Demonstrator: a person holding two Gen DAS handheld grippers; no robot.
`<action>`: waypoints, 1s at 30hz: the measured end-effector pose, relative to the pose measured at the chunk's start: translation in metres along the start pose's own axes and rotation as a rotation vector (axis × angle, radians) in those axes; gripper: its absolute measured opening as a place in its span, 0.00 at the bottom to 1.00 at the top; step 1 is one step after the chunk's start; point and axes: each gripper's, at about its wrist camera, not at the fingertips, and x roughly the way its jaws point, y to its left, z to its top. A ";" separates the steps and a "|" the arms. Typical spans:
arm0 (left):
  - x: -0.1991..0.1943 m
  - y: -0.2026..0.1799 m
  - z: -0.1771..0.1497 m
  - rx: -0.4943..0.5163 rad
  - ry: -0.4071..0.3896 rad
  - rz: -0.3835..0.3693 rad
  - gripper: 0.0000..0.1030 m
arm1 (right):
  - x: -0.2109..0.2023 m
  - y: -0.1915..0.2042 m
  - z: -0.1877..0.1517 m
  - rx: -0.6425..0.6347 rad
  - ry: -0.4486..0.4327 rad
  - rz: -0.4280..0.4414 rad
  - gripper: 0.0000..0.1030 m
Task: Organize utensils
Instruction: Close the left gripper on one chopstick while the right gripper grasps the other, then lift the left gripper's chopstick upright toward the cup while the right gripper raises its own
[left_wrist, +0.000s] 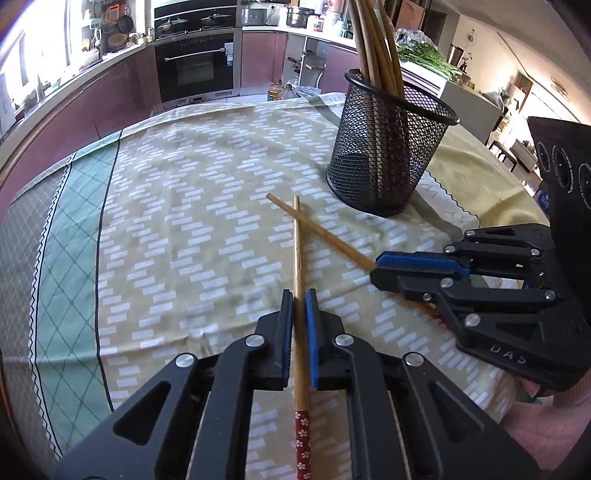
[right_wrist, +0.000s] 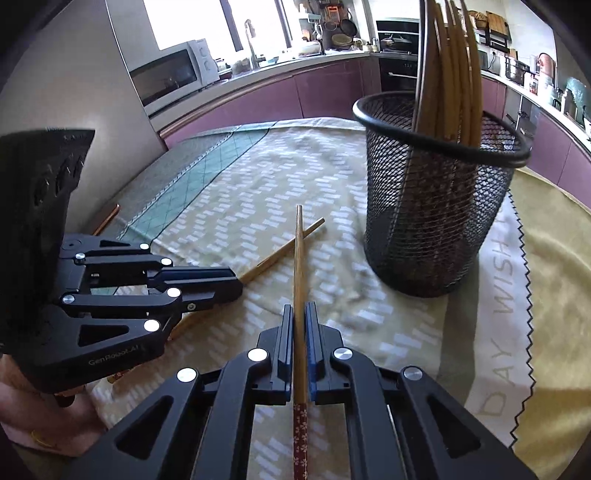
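Each gripper is shut on one wooden chopstick with a red flowered end. My left gripper (left_wrist: 299, 297) holds a chopstick (left_wrist: 296, 236) that points forward; it also shows in the right wrist view (right_wrist: 236, 282). My right gripper (right_wrist: 299, 312) holds the other chopstick (right_wrist: 298, 251), seen in the left wrist view (left_wrist: 321, 230) crossing the first one. The right gripper shows in the left wrist view (left_wrist: 375, 267). A black mesh holder (left_wrist: 388, 147) with several chopsticks stands upright ahead; it also shows in the right wrist view (right_wrist: 436, 199).
The table has a yellow and green patterned cloth (left_wrist: 177, 206) and a yellow mat (right_wrist: 546, 266) under the holder's right side. Kitchen counters and an oven (left_wrist: 195, 66) stand behind.
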 end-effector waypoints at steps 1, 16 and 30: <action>0.000 -0.001 0.000 0.007 0.002 0.001 0.09 | 0.000 0.000 0.000 -0.001 0.000 -0.002 0.06; 0.010 -0.005 0.014 0.038 -0.001 0.022 0.10 | 0.006 0.001 0.003 -0.001 -0.007 -0.020 0.06; 0.006 -0.004 0.012 0.008 -0.019 0.007 0.07 | -0.006 -0.006 0.000 0.022 -0.030 0.004 0.06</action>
